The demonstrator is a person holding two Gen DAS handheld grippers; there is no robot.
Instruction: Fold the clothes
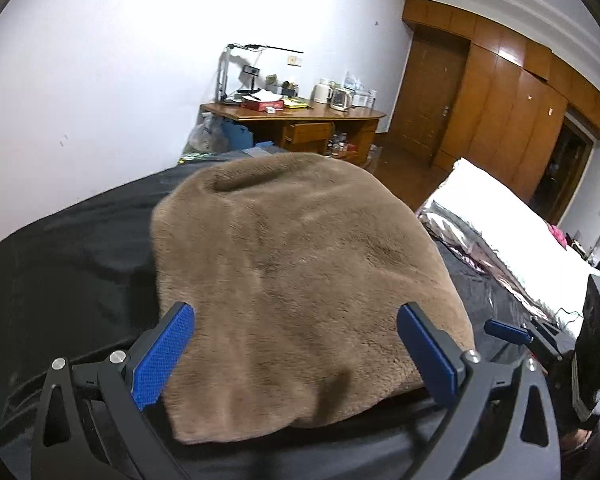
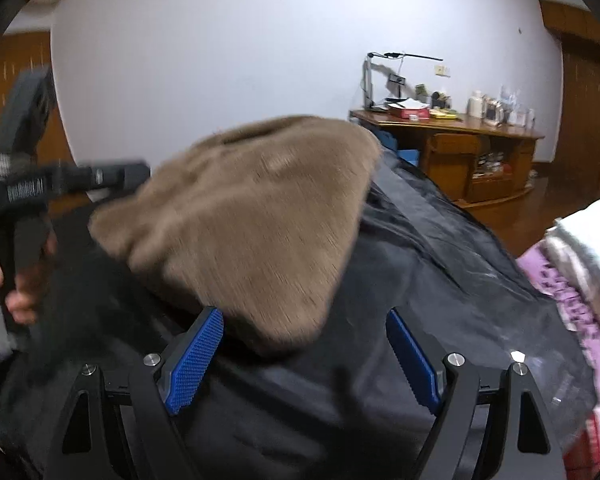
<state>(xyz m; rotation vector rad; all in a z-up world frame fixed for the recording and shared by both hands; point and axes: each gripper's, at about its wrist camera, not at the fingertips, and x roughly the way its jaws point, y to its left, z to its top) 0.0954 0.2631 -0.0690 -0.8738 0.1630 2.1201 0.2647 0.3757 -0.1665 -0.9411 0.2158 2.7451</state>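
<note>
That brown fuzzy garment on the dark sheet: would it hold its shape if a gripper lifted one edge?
Probably not. The brown garment looks soft and plush, so it would likely droop. Its pile should give the pads some grip. It seems light.

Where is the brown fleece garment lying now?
The brown fleece garment lies on the black sheet, directly ahead of the open left tongs; in the right wrist view, left of centre.

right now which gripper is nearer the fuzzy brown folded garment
Left. The left gripper is open with the fuzzy brown folded garment lying between its fingers. The right gripper, also open, sits off the garment's near corner, mostly over the black sheet.
</note>
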